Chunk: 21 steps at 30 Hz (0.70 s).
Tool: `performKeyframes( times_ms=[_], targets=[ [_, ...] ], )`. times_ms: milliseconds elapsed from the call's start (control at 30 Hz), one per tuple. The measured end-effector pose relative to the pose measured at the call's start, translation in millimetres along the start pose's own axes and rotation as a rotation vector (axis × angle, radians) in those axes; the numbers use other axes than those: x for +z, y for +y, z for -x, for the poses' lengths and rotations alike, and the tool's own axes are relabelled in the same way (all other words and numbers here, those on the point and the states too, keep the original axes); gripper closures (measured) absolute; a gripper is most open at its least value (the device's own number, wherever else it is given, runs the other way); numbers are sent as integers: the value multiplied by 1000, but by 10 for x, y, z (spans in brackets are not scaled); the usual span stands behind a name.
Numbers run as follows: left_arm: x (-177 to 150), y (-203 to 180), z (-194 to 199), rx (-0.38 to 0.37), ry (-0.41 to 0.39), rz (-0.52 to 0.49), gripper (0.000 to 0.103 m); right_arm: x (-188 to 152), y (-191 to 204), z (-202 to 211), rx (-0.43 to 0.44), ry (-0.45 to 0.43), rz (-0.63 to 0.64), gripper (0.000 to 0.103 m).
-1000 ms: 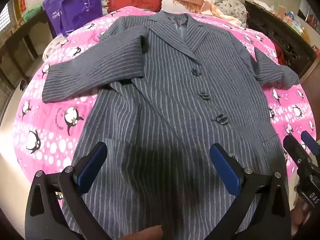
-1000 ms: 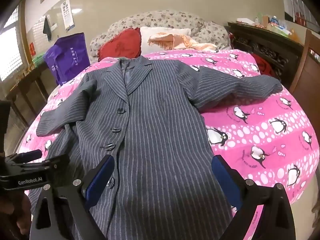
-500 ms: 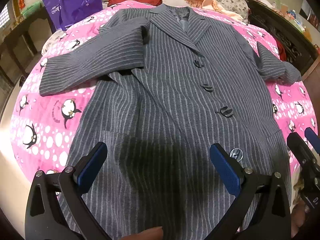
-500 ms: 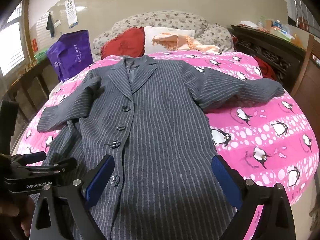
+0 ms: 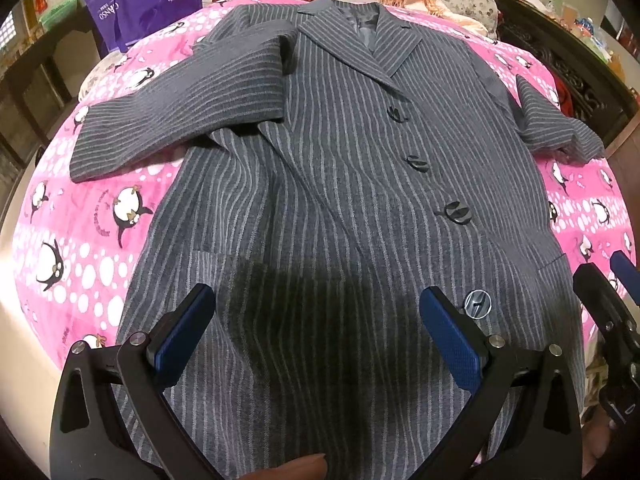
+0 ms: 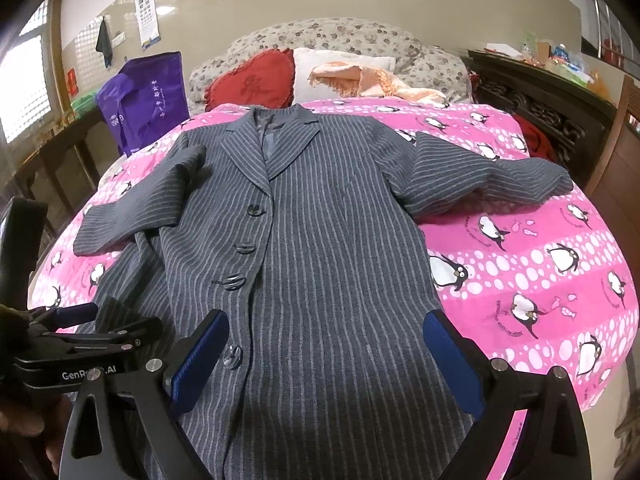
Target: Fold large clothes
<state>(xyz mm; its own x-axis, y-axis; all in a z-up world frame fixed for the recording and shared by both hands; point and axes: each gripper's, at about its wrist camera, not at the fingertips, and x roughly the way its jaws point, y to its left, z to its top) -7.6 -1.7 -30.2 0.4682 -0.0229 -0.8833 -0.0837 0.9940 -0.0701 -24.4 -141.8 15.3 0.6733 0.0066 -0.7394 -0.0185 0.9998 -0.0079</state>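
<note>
A: What has moved?
B: Both grippers have come lower and closer over the coat's (image 5: 340,184) hem since a second ago.
A: Gripping anything?
B: No. The left gripper (image 5: 316,330) and right gripper (image 6: 326,354) both gape wide, holding nothing.
A: And the coat?
B: Flat, buttoned, sleeves spread, on the pink quilt (image 6: 540,264).

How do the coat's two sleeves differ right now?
The sleeve on the purple-bag side lies flat, its cuff squared off, and its upper end overlaps the coat's chest. The sleeve on the wooden-furniture side is puffed and rumpled, with a bunched cuff, and angles clear of the body. Both are spread outward on the pink penguin bedspread, unfolded.
</note>
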Motion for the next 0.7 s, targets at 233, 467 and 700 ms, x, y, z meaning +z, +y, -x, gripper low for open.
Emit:
performKeyframes(
  times_ms=[233, 467, 700],
  targets=[
    [-17, 10, -24, 1, 6, 3, 0, -24, -27, -21, -2, 9, -16, 6],
    [-39, 12, -41, 1, 9, 5, 0, -33, -11, -28, 1, 14, -9, 6],
    [-43, 39, -43, -1, 14, 12, 0, -36, 0, -29, 2, 15, -7, 6]
  ],
)
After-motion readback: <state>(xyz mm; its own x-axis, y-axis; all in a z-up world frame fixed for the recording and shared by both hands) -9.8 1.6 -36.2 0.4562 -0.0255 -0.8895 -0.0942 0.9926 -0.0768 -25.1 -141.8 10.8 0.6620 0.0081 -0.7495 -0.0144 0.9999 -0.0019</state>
